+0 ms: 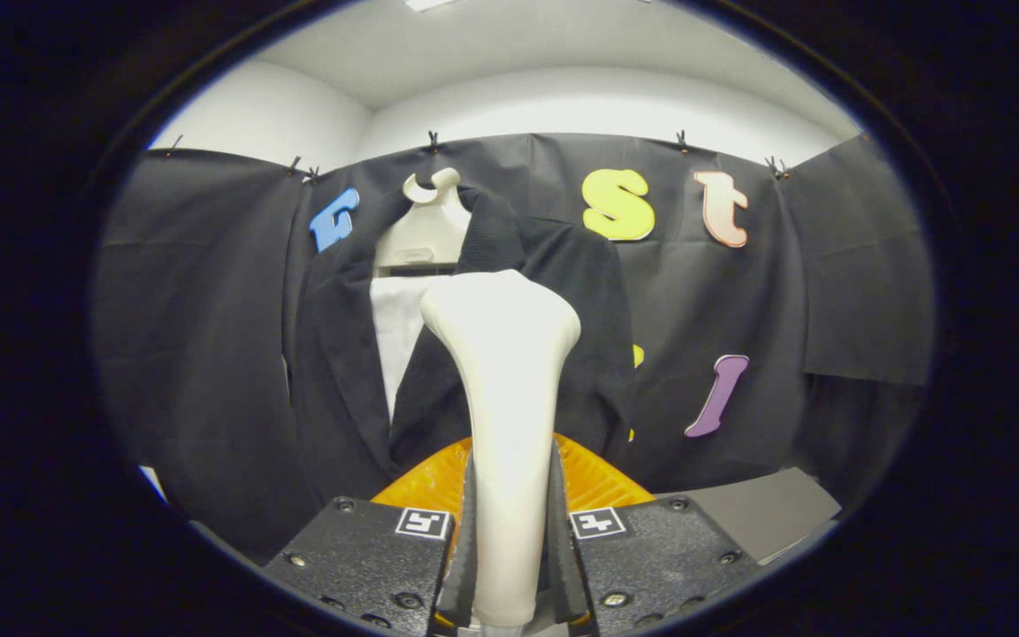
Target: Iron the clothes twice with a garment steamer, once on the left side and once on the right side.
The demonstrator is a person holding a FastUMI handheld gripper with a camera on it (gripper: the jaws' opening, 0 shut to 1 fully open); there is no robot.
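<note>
Your gripper (509, 531) is clamped on the garment steamer (502, 389): both fingers press the sides of its handle, jaws closed down to the handle's narrow width, with no gap visible either side. The steamer is smooth, glossy cream plastic, a slim stem between the fingers flaring toward 12 o'clock into a broad, rounded head. It stands upright, roughly in line with the fingers. Behind the stem, just ahead of the fingers, an orange ribbed piece (602, 482) fans out; you can't tell whether it's part of the steamer or a separate thing. The gripper's blocks at 7 and 5 o'clock are matte and grainy, with screws and a square marker tag on each. Beyond the steamer head hangs the jacket (333, 372), dark, matte, finely woven, lapels open over a white shirt panel (396, 341). It sits on a cream plastic hanger (425, 226) with a hooked top at about 11 o'clock from the head. The head overlaps the jacket's right lapel in view; contact can't be judged. The gripper points level at the garment, fingers forward, not rolled. A grey surface (757, 513) shows at 4 o'clock.
</note>
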